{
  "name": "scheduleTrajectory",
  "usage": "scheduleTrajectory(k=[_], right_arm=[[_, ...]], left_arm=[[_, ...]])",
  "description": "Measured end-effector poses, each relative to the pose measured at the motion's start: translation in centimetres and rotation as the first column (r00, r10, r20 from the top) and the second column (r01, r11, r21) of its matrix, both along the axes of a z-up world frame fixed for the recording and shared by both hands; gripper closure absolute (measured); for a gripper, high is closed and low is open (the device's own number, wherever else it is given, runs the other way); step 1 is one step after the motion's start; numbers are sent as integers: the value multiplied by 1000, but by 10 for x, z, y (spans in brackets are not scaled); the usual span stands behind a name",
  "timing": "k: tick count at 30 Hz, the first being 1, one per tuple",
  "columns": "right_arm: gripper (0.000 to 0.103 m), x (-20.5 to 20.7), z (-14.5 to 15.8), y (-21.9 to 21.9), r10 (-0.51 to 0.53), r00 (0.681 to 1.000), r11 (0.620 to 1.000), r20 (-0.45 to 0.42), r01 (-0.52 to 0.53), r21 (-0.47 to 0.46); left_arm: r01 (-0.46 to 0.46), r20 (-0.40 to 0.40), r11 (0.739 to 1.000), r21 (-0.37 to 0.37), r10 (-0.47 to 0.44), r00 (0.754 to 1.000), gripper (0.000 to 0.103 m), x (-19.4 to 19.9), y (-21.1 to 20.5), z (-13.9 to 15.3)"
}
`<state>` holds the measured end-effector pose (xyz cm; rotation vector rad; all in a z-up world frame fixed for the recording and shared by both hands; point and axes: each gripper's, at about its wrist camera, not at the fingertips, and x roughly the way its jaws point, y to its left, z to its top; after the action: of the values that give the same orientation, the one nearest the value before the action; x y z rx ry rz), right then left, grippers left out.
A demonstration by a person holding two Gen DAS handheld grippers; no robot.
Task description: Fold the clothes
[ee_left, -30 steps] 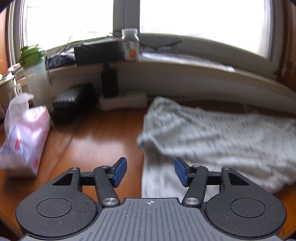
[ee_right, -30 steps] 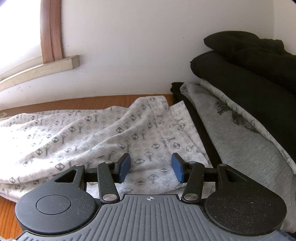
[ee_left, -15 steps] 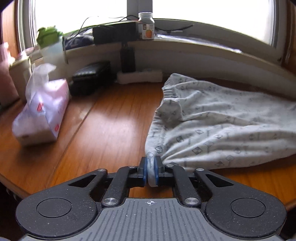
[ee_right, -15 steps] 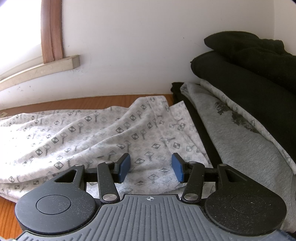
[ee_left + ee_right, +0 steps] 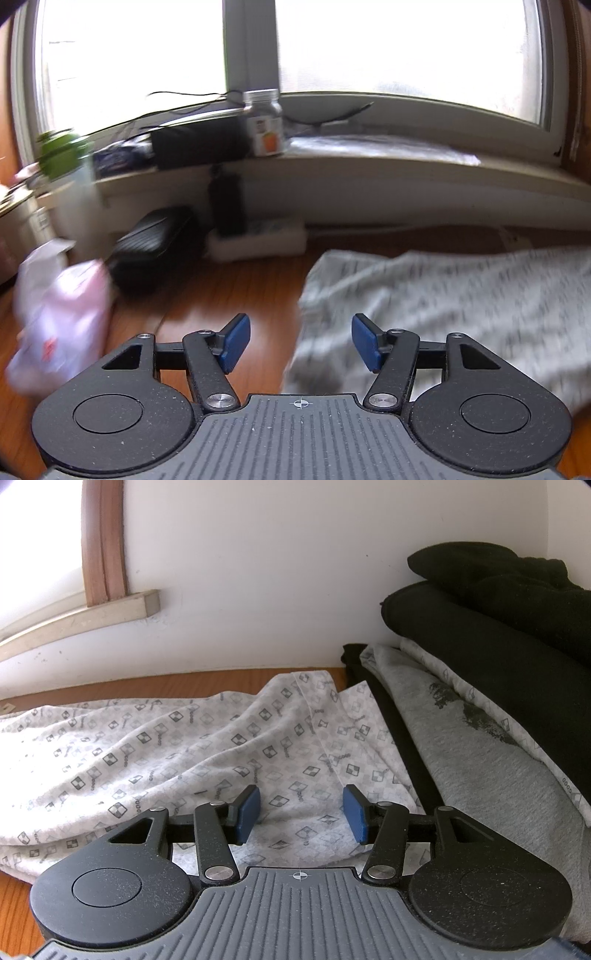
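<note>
Left wrist view: left tool (image 5: 301,341) spread wide, holding nothing, above the near edge of one patterned garment (image 5: 461,302) lying spread on the wooden surface (image 5: 207,299). Risk: a shallow pinch slipping off thin cloth; one tissue pack (image 5: 59,325) close enough to snag.

Right wrist view: right tool (image 5: 301,814) likewise spread and empty over the same garment (image 5: 166,746). Beside it, one clothes pile (image 5: 498,672), at least three layers. Risk: catching the pile's grey layer along with the garment.
</note>
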<state>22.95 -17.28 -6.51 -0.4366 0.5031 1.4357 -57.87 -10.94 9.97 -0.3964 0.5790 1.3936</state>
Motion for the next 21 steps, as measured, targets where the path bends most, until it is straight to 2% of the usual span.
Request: scheduleTrajectory(k=[6, 7, 8, 9, 10, 11, 13, 14, 15, 16, 17, 19, 21], right_arm=[[53, 0, 1, 0, 2, 1000, 1000, 0, -2, 0], [53, 0, 1, 0, 1, 1000, 1000, 0, -1, 0], [53, 0, 1, 0, 2, 1000, 1000, 0, -2, 0], [52, 0, 0, 0, 2, 1000, 1000, -1, -2, 0], [52, 0, 0, 0, 3, 1000, 1000, -2, -3, 0], [52, 1, 0, 0, 3, 1000, 1000, -3, -3, 1], [52, 1, 0, 0, 5, 1000, 1000, -5, -5, 1], [52, 1, 0, 0, 6, 1000, 1000, -5, -6, 1], [51, 2, 0, 0, 8, 1000, 1000, -7, -8, 1], [50, 2, 0, 0, 9, 1000, 1000, -7, -9, 1], [50, 1, 0, 0, 11, 1000, 1000, -6, -11, 1], [49, 1, 0, 0, 14, 1000, 1000, -4, -14, 0], [48, 0, 0, 0, 16, 1000, 1000, -2, -16, 0]], left_arm=[[47, -32, 998, -51, -49, 998, 40, 26, 67, -18], [56, -42, 996, -63, -58, 997, 47, 28, 74, -21], [69, -48, 995, -73, -72, 996, 72, 29, 79, -24], [79, -48, 994, -69, -83, 995, 86, 30, 81, -24], [90, -47, 994, -62, -93, 995, 96, 32, 82, -23], [65, -52, 997, -41, -68, 996, 97, 32, 83, -20], [-12, -49, 1000, 18, 13, 999, 97, 29, 84, -12], [-56, -55, 997, 47, 59, 997, 93, 28, 85, -10], [-89, -76, 994, 58, 93, 993, 87, 29, 86, -9], [-104, -86, 994, 47, 107, 991, 75, 29, 88, -8], [-105, -75, 994, 36, 108, 991, 67, 28, 87, -8], [-95, -52, 994, 48, 97, 994, 58, 30, 80, -6], [-62, -41, 996, 64, 64, 997, 56, 39, 70, -2]])
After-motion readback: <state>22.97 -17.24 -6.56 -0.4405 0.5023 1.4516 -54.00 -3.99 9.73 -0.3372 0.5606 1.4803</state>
